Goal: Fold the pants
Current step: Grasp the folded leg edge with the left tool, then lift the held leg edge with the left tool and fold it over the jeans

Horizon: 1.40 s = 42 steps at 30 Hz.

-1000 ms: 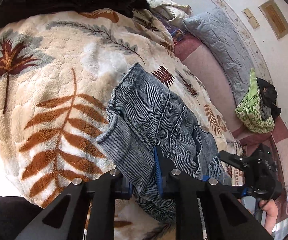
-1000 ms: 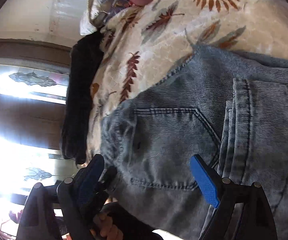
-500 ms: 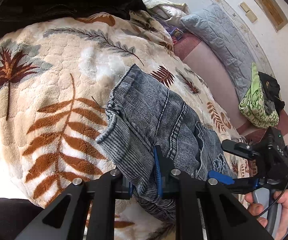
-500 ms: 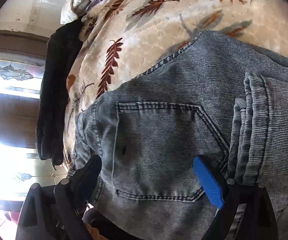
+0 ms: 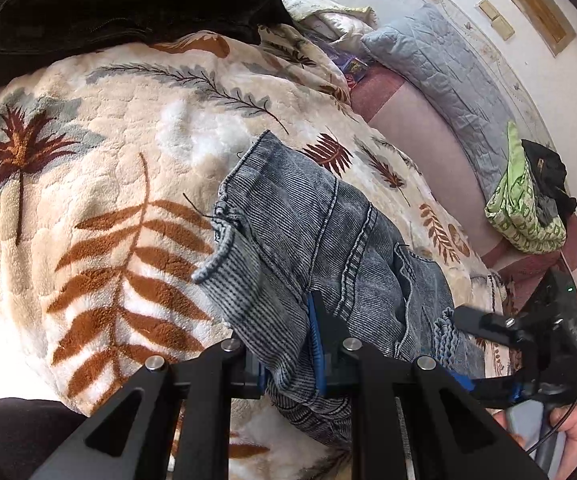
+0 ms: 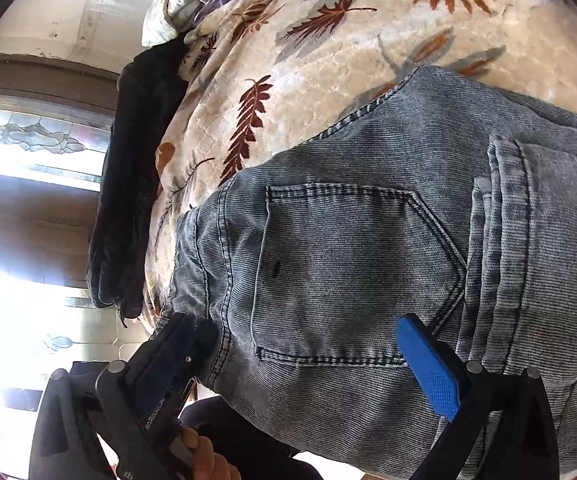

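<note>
On blanket (image 5: pixel 100 128), jeans (image 5: pixel 308 224) lie part-folded, legs doubled over seat; left gripper (image 5: pixel 288 356) pinches hem, right gripper (image 6: pixel 308 356), jaws just widened, holds nothing; final fold likely remains.

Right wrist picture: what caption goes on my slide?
Open right gripper over the back pocket of faded blue denim jeans on a leaf-print fleece blanket.

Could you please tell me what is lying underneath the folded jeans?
The jeans rest on a cream leaf-print blanket, visible all around them. What the blanket covers is hidden.

Black grippers (image 6: pixel 304 356) w/ blue pads (image 6: pixel 428 364), silver screws.
</note>
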{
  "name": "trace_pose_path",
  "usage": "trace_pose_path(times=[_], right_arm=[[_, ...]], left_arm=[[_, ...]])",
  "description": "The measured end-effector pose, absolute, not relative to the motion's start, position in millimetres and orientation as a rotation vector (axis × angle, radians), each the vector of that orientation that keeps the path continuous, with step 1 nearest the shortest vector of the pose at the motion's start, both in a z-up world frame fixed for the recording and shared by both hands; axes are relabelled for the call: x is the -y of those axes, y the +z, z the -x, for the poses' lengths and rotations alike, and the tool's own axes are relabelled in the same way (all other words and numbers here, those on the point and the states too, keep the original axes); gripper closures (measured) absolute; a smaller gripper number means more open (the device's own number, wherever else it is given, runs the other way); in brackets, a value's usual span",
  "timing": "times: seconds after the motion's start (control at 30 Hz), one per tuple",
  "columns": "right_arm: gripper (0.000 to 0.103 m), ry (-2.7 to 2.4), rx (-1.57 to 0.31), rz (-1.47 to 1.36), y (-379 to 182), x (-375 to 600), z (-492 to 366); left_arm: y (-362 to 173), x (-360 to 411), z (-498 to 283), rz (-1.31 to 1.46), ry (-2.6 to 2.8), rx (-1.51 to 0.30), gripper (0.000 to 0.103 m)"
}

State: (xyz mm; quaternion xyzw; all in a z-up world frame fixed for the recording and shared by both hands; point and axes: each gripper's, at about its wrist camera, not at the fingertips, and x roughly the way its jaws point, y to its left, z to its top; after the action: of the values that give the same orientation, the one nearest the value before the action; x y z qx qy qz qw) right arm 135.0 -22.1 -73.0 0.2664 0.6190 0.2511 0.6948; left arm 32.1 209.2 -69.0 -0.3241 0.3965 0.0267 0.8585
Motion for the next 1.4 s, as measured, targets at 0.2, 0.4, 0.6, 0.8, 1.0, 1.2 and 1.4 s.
trace_pose_path(times=[0.2,0.4,0.6,0.8,1.0,1.2,1.4], right_arm=[[0.0,0.607,-1.356,-0.692,-61,37,-136],[0.0,0.571,-1.228,-0.783,-44,111,-109],[0.0,0.487,-1.265,-0.907,-88,174,-79],[0.001,0.577,-1.141,-1.002,-75,195,-74],[0.0,0.745,-1.232,-1.084,-103,154,-71],[0.0,0.785,-1.123,-1.094,-76,157,-67],[0.0,0.818,-1.197,-1.039,-101,131,-64]], left_arm=[[-68,-206,-31,0.649,0.07,-0.828,0.085],[-68,-203,-31,0.63,0.087,-0.825,0.085],[-66,-198,-32,0.595,0.11,-0.818,0.085],[-64,-191,-32,0.545,0.135,-0.805,0.085],[-55,-178,-34,0.446,0.166,-0.792,0.085],[-43,-166,-36,0.361,0.183,-0.789,0.085],[-24,-150,-39,0.293,0.197,-0.779,0.085]])
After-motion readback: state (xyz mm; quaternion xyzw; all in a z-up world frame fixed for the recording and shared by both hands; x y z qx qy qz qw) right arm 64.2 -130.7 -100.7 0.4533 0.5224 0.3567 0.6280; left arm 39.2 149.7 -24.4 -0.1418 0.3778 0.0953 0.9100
